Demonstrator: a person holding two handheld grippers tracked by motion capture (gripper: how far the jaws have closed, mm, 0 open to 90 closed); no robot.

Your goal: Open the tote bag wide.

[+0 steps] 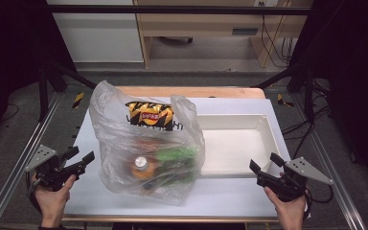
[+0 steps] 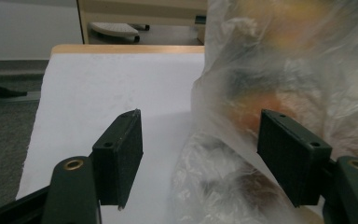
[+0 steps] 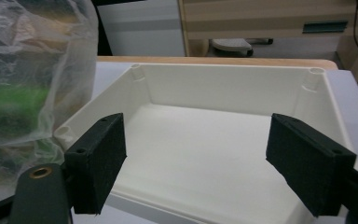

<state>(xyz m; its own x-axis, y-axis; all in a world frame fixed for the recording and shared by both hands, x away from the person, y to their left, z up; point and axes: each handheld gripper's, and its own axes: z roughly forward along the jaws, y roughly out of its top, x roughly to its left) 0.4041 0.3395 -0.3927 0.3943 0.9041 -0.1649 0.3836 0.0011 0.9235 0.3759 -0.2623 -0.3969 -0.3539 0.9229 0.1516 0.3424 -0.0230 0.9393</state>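
The high view looks forward and down from above the person's side onto the white-topped table (image 1: 230, 196), taking in its whole top and the floor beyond. The left gripper view sits low and close, facing the crinkled clear plastic bag (image 2: 289, 70). The right gripper view looks low across the shallow white plastic tray (image 3: 223, 88), with the same bag at its left edge.

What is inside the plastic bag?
Inside the bag you can see a yellow-and-black snack packet at the back, a bottle with a pale cap, and something green. The crinkled plastic blurs whatever lies underneath them.
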